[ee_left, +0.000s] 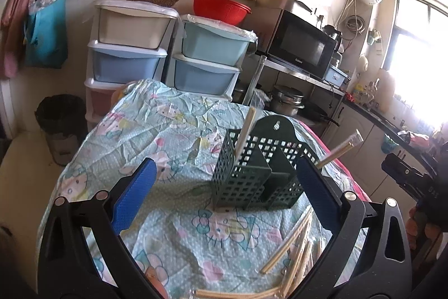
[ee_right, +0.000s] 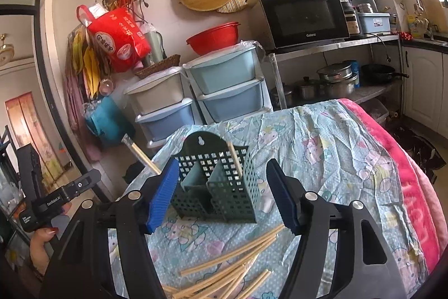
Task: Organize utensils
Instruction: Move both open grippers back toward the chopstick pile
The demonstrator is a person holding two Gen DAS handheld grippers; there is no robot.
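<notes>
One green utensil holder [ee_right: 215, 187], centre of frame, three compartments visible. One chopstick pack [ee_right: 234, 160] upright inside it. One wrapped pack [ee_right: 140, 153] at left, behind blue pad. Loose chopstick pile [ee_right: 232, 268] at bottom: roughly ten, exact count unclear. Two hand-held grippers: left [ee_left: 224, 195], right [ee_right: 222, 196].

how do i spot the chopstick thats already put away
On the table with the pale blue cartoon-print cloth stands a dark green perforated plastic utensil holder. One pale wooden chopstick stands upright inside it, while the other chopsticks lie loose on the cloth.
</notes>
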